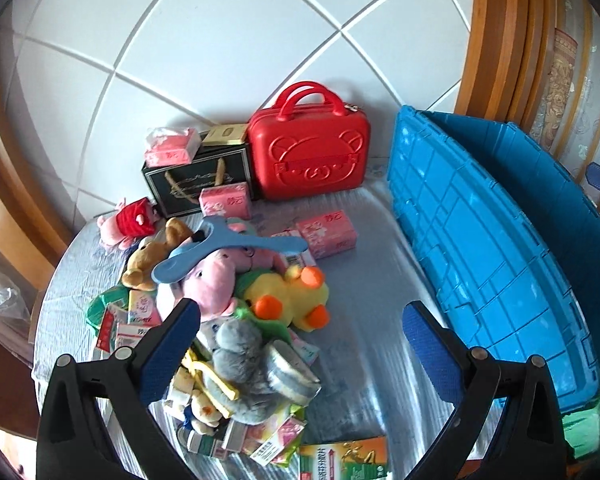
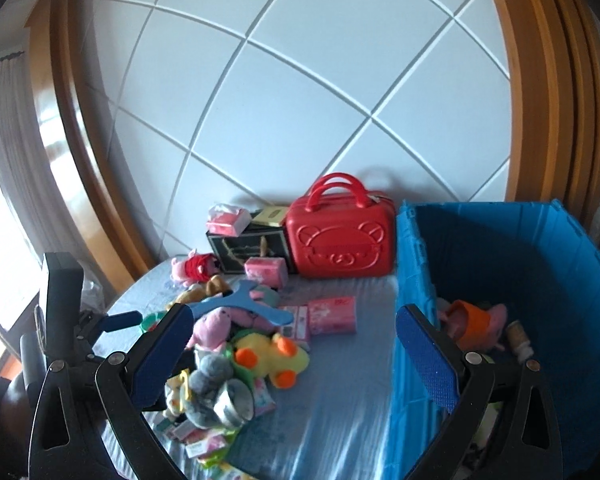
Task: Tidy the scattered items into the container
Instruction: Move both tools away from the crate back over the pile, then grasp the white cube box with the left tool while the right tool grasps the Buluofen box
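Left gripper (image 1: 300, 320): I saw its jaws spread wide and holding nothing; it hung over the toy pile, blue pads clear of everything; in the right view it showed at the left edge (image 2: 116, 322).
Right gripper (image 2: 294, 344): my jaws stood wide here too, empty; one finger sat over the pile, the other over the bin wall.
Grey plush (image 1: 240, 364): it lay nearest the left finger, on top of small cartons; a tape roll (image 1: 290, 372) leaned against it.
Duck (image 1: 288, 296): yellow with orange beak and feet; it lay at the pile's right edge, touching the pink plush (image 1: 212, 280).
Hanger (image 1: 220, 250): blue, it rested across the pink plush and the brown bear (image 1: 148, 260).
Tissue packs: one pink pack (image 1: 328, 234) lay just beside the pile; another (image 1: 224, 200) leaned on the black bag (image 1: 192, 184); a third (image 1: 172, 146) sat on top of that bag.
Red case (image 1: 308, 148): upright against the wall, beside the black bag.
Red-dressed plush (image 1: 130, 220): it lay apart at the table's far left.
Bin (image 2: 416, 248): blue, open, to the right of the table cloth (image 1: 364, 280); inside I could see an orange-and-pink toy (image 2: 476, 322) and a small bottle (image 2: 520, 340) on the floor of it.
Green box (image 1: 344, 458): it lay at the near edge, apart from the pile.
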`<action>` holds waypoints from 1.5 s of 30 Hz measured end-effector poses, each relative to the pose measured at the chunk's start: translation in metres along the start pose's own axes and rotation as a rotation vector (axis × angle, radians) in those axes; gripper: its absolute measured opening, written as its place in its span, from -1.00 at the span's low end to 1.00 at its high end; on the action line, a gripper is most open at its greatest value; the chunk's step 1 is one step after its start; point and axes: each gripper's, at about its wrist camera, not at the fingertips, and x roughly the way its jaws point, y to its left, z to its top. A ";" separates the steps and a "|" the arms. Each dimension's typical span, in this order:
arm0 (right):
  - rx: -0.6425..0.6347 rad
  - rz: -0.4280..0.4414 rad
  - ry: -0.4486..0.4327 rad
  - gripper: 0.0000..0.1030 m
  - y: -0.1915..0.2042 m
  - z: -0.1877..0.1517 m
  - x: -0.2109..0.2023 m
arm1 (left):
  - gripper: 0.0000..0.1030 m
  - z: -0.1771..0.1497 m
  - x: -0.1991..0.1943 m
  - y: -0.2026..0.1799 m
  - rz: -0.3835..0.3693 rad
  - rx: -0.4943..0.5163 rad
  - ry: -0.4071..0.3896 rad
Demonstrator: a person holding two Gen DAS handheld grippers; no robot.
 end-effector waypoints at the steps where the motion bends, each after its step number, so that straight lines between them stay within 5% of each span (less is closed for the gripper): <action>1: -0.009 0.008 0.007 0.99 0.009 -0.004 0.005 | 0.99 -0.008 0.000 0.011 0.011 -0.009 0.009; 11: -0.072 0.080 0.128 0.99 0.065 -0.063 0.045 | 0.99 -0.088 0.011 0.094 0.091 -0.104 0.122; 19: -0.077 0.073 0.182 0.99 0.074 -0.085 0.061 | 0.99 -0.154 0.036 0.123 0.117 -0.134 0.243; 27: -0.106 0.073 0.235 0.99 0.083 -0.113 0.074 | 0.99 -0.204 0.067 0.149 0.097 -0.284 0.296; 45: -0.335 0.106 0.507 0.99 0.092 -0.278 0.136 | 0.92 -0.260 0.139 0.183 0.012 -0.568 0.342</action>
